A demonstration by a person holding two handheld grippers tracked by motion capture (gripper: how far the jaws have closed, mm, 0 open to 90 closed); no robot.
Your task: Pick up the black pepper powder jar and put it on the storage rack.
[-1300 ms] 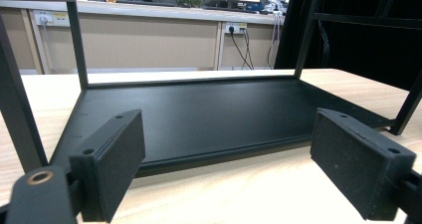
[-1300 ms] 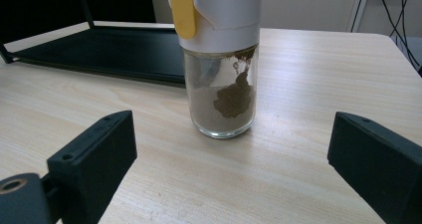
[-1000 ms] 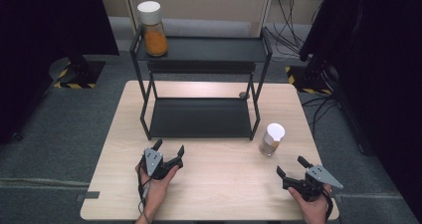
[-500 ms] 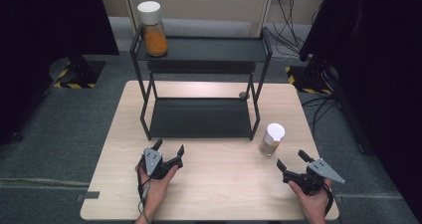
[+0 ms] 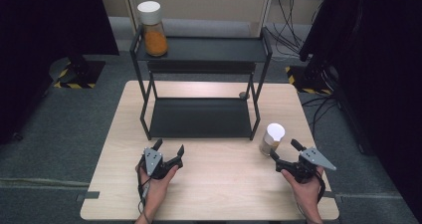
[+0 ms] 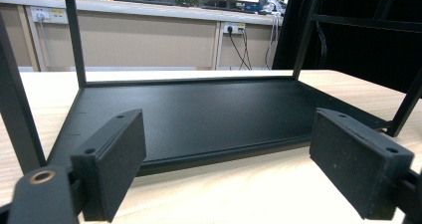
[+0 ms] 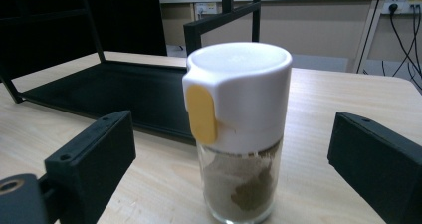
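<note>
Here, on the pale wooden bench (image 5: 219, 194), my right gripper (image 5: 281, 154) sits just short of a glass spice jar (image 5: 271, 139) with a white cap and a yellow tab; its jaws are spread wide, one on each side of the jar, and neither pad touches the glass. The jar stands upright near the bench's right edge, just beside the front right leg of a black two-tier metal rack (image 5: 199, 117), brownish powder in its lower half. My left gripper (image 5: 169, 149) rests over the bench's front left, jaws released and gripping nothing, pointed at the rack's bare lower tray. On the rack's top shelf, at its left end, stands a taller white-lidded jar of orange powder (image 5: 152, 29).
</note>
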